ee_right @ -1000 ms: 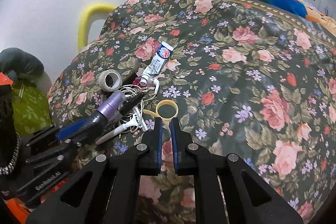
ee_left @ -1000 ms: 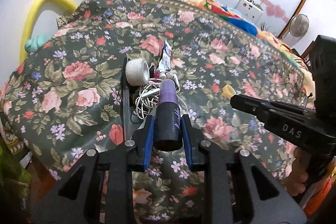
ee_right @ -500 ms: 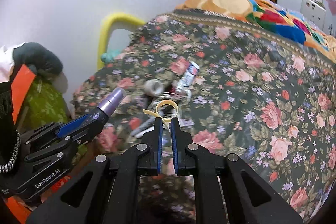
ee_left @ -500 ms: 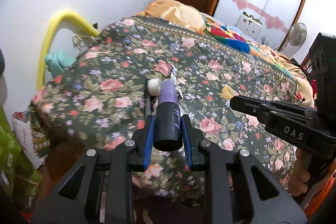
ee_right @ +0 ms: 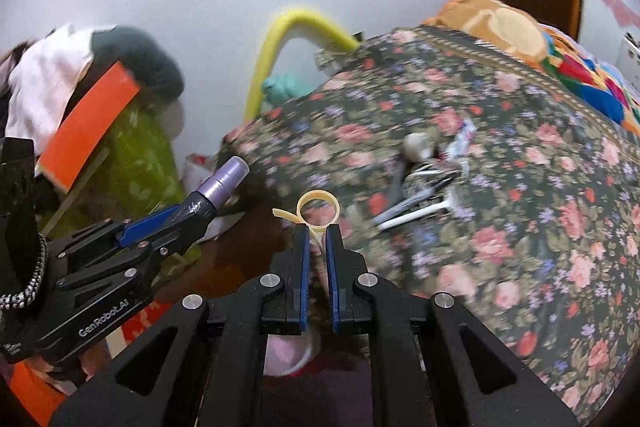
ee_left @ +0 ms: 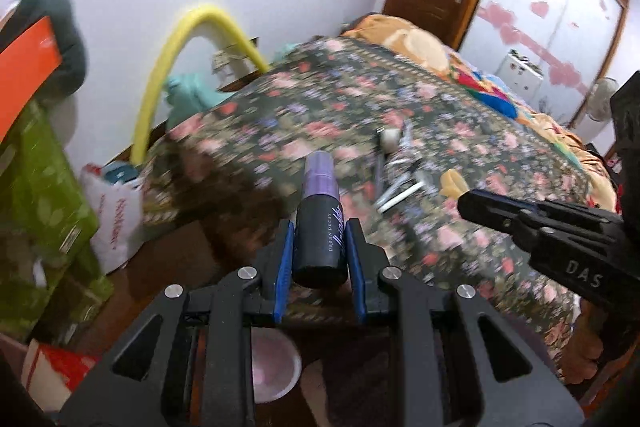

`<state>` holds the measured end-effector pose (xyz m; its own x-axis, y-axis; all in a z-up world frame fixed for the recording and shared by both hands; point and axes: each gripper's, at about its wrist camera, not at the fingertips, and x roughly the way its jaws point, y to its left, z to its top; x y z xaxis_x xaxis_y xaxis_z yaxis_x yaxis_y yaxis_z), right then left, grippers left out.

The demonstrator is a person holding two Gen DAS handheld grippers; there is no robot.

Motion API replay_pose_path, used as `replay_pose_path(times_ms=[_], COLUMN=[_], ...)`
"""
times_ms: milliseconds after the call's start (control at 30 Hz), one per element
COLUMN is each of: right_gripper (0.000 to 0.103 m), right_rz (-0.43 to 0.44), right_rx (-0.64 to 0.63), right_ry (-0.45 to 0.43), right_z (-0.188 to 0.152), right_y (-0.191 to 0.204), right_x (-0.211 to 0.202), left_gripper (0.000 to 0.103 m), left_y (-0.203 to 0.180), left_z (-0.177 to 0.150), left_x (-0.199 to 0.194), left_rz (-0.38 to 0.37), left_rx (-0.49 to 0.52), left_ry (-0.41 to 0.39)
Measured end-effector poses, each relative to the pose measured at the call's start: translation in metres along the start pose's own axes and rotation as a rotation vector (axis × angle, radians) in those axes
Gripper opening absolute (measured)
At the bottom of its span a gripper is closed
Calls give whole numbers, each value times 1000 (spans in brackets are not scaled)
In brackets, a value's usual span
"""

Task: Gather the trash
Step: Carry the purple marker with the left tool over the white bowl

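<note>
Left gripper [ee_left: 320,251] clamping purple-capped spray bottle [ee_left: 320,223]; right gripper [ee_right: 317,251] pinching yellow tape loop [ee_right: 318,211]. Both hanging off floral bed [ee_right: 520,227] edge, near remaining clutter pile [ee_right: 432,183]. Carrying step, judging; next needing bin, none clearly visible.

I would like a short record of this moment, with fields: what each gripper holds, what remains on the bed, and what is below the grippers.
left gripper: shut on the spray bottle, black body, purple cap
right gripper: shut on the yellow tape loop
still on bed: toothpaste tube, tape roll, tangled white cable
below grippers: pink bowl-like container, partly hidden
image quality: bed blurred by motion
</note>
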<state>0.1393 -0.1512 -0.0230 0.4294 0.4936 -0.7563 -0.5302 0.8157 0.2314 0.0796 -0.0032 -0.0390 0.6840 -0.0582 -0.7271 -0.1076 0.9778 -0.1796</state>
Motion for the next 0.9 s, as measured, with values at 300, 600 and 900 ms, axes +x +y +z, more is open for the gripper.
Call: replay_pose_path(times_ms=[300, 600, 900], right_gripper=[7, 8, 8], right_rz=[58, 75, 68], right_rx=[-70, -110, -113], right_ry=[128, 315, 476], right_z=[-28, -63, -83], right_y=[54, 86, 91], right_x=[44, 100, 144], left_gripper=[25, 25, 25], left_y=[62, 102, 119], left_z=[-52, -102, -138], left_x=[2, 39, 73], left_rz=[75, 74, 53], left_rx=[-110, -216, -263], left_ry=[97, 265, 404])
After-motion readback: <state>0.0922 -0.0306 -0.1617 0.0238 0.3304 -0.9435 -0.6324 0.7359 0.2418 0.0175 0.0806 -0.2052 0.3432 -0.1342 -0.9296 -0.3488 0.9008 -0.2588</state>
